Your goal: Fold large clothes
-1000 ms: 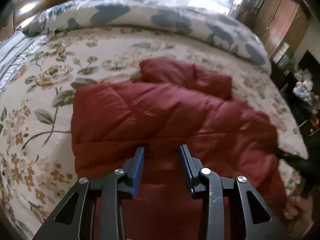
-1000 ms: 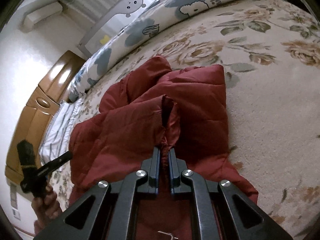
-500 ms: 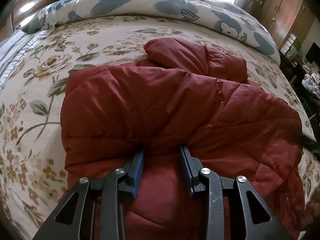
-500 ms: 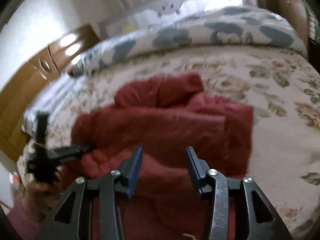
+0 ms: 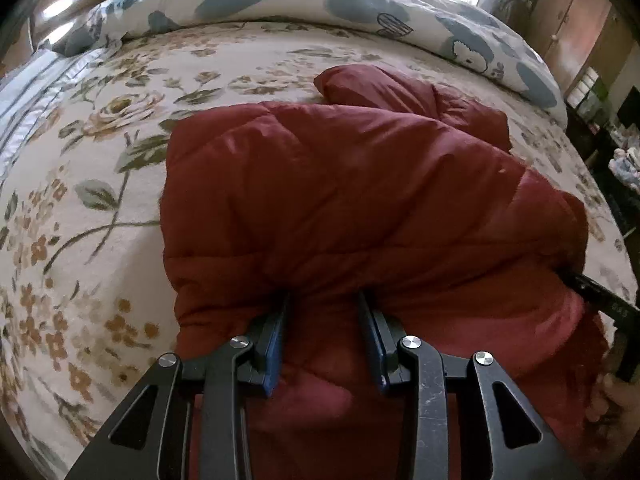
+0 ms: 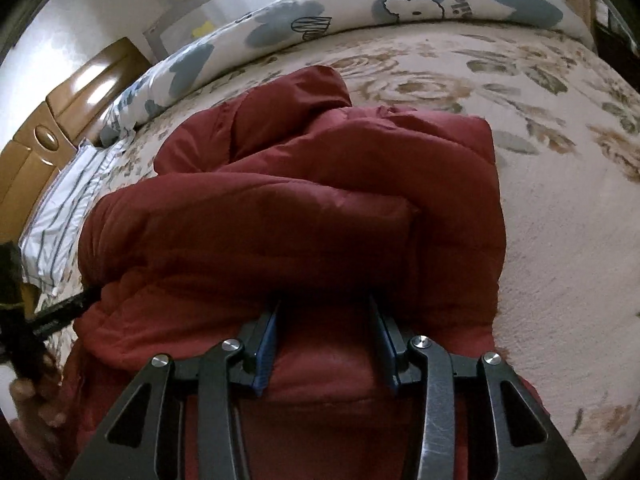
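the red jacket (image 5: 360,200) lies bunched on the floral bedspread (image 5: 100,184), folded over on itself so that a thick quilted roll runs across its near part, with a loose sleeve or hood end sticking out on the far side toward the duvet (image 5: 360,8). that duvet, white with blue patches and small cartoon drawings, is heaped along the far edge of the bedspread. a striped sheet (image 6: 56,216) shows at the jacket's left, next to a wooden headboard (image 6: 60,120). in the left view a wooden wardrobe (image 5: 576,28) stands past the jacket's far right corner.

the left gripper (image 5: 324,300) points steeply down at the near edge of the roll. its jaws stand part way apart, the tips tucked under the padded fold and red cloth filling the gap between the blue pads. whether the pads actually squeeze that cloth or only straddle it cannot be told.

the right gripper (image 6: 324,304) sits in the same posture further along the jacket's near edge, tips hidden beneath the fold. its jaws are closing, with red padding between them, and the pads do not plainly press on it.

each view catches the other tool at the jacket's side: the right gripper's black body and a hand (image 5: 612,400) at the jacket's right edge, the left gripper and a hand (image 6: 36,396) at its left edge.
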The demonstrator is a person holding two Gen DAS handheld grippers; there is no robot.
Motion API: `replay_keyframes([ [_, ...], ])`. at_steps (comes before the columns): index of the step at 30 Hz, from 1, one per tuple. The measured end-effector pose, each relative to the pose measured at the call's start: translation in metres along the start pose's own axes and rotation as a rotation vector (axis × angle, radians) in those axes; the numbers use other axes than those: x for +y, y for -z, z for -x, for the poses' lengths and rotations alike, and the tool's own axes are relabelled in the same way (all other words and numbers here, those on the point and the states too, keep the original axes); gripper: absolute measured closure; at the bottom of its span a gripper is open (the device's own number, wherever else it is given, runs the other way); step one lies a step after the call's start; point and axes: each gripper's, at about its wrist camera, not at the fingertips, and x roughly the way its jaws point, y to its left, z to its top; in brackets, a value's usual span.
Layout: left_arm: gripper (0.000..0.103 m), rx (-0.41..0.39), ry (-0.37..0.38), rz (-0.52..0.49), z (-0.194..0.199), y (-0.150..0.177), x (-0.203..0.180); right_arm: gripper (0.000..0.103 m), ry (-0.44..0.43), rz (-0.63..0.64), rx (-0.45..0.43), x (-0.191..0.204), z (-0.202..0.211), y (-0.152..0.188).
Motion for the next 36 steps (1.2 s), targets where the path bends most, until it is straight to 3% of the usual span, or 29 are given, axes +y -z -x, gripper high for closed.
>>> replay_keyframes([
  [11, 0.066, 0.003, -0.004, 0.028, 0.008, -0.003, -0.001, 0.060, -0.024, -0.031, -0.017, 0.002, 0.018, -0.002],
  [17, 0.047, -0.029, -0.014, 0.046, 0.040, 0.009, 0.008, 0.058, -0.046, -0.033, -0.033, 0.002, 0.045, 0.005],
  [29, 0.047, -0.030, 0.001, 0.128, 0.106, 0.075, 0.046, 0.051, -0.103, -0.006, -0.002, 0.004, 0.093, 0.049],
  [36, 0.041, -0.004, 0.015, 0.167, 0.131, 0.111, 0.059, 0.047, -0.103, -0.003, 0.022, -0.004, 0.117, 0.079],
])
